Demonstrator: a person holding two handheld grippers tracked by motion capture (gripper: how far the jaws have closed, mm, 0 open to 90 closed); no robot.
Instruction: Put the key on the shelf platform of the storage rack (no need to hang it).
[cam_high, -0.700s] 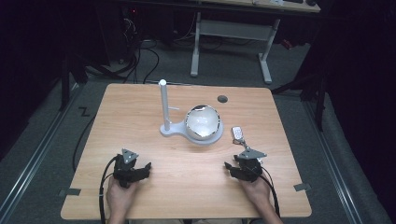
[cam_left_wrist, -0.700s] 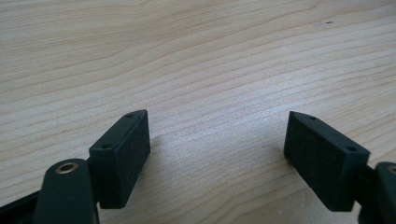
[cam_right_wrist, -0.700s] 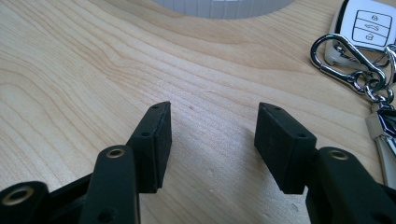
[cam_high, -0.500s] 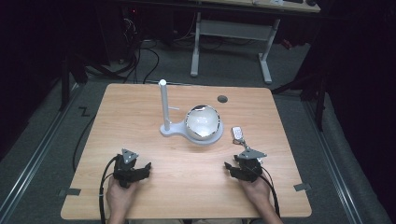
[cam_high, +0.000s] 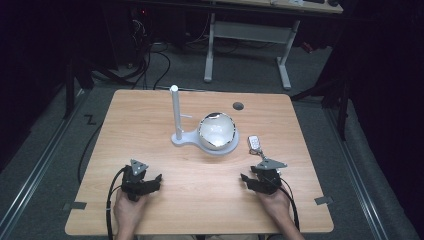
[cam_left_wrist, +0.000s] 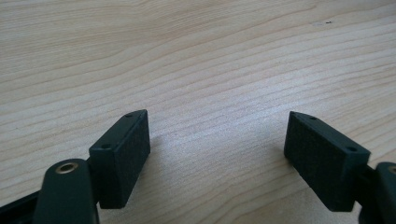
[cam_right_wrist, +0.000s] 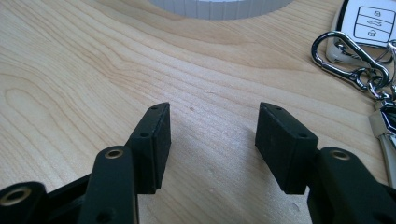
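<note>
Keys (cam_right_wrist: 369, 70) lie beside right tongs (cam_right_wrist: 212, 140); both tongs, left (cam_left_wrist: 217, 154) included, gape.

From where I stand there's hardly anything to read. The key fob (cam_right_wrist: 373, 21), lying on the bench (cam_right_wrist: 70, 70) just beyond the right gripper (cam_right_wrist: 212, 140), carries three small button symbols on its white face, seen in the right gripper view: the top and bottom ones look like padlocks, the middle one is too faint to tell. No letters, brand or numbers show on it. On the grey floor left of the bench, in the high view, there is a dark mark shaped like a Z (cam_high: 90, 120).
</note>
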